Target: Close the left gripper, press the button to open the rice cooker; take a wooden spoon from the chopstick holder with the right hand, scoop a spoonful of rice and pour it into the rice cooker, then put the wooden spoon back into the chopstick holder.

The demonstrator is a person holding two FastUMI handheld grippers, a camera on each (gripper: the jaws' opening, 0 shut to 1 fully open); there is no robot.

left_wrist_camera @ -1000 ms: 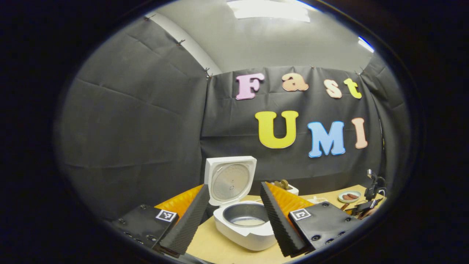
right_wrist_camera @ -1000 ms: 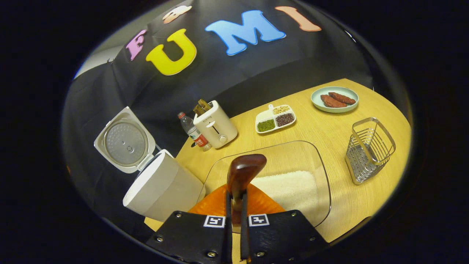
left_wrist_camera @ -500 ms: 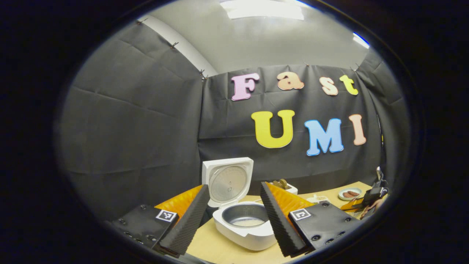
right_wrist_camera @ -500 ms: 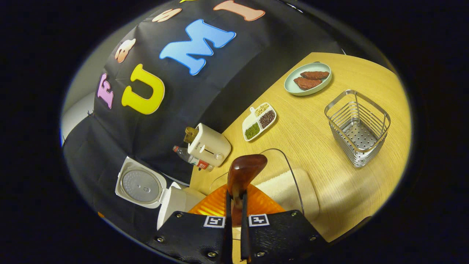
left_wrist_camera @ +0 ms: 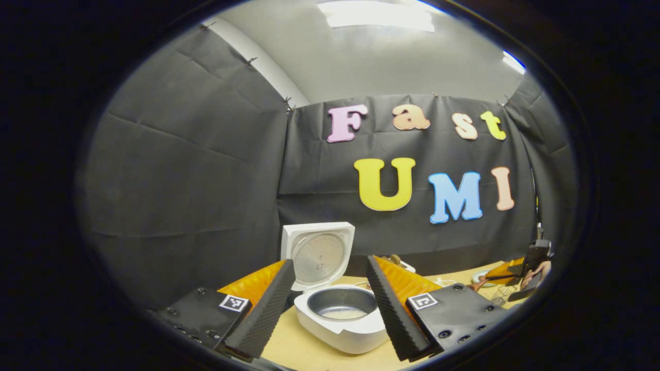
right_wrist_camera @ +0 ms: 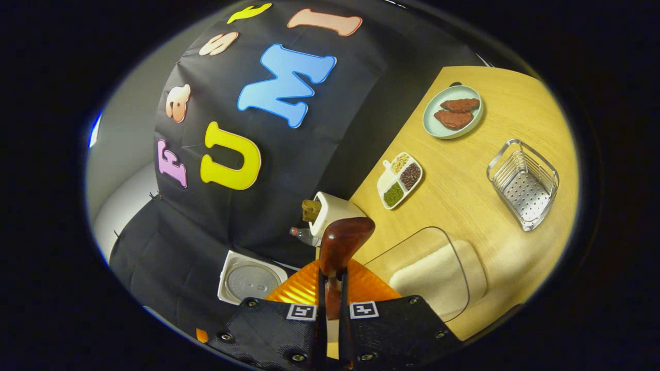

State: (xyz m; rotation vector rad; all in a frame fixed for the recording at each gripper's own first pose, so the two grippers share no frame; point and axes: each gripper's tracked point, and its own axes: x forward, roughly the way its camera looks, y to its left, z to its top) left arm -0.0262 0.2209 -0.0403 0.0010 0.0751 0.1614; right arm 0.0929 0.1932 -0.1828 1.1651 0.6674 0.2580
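Observation:
My right gripper [right_wrist_camera: 331,288] is shut on the handle of a dark wooden spoon [right_wrist_camera: 343,241], whose bowl rises straight ahead; I cannot tell whether it holds rice. The clear rice tray [right_wrist_camera: 438,273] lies low to the right. A wire chopstick holder [right_wrist_camera: 523,183] stands empty at the far right. The rice cooker's raised lid [right_wrist_camera: 250,281] shows at the lower left. In the left gripper view, the white rice cooker [left_wrist_camera: 340,330] stands with its lid [left_wrist_camera: 317,255] up and a little rice in the pot. My left gripper [left_wrist_camera: 327,312] hangs open in front of it. The right gripper [left_wrist_camera: 531,260] is far off at the right.
On the wooden table [right_wrist_camera: 464,154] are a plate with brown meat pieces [right_wrist_camera: 454,111], a divided dish of beans [right_wrist_camera: 399,178], a white toaster [right_wrist_camera: 332,211] and a small bottle [right_wrist_camera: 301,234] beside it. Black cloth walls close the back and left.
The right gripper has lifted and rolled with the spoon; the tray slid to the lower right and the cooker sank to the lower left. In the left gripper view it moved up and right. The left gripper barely moved.

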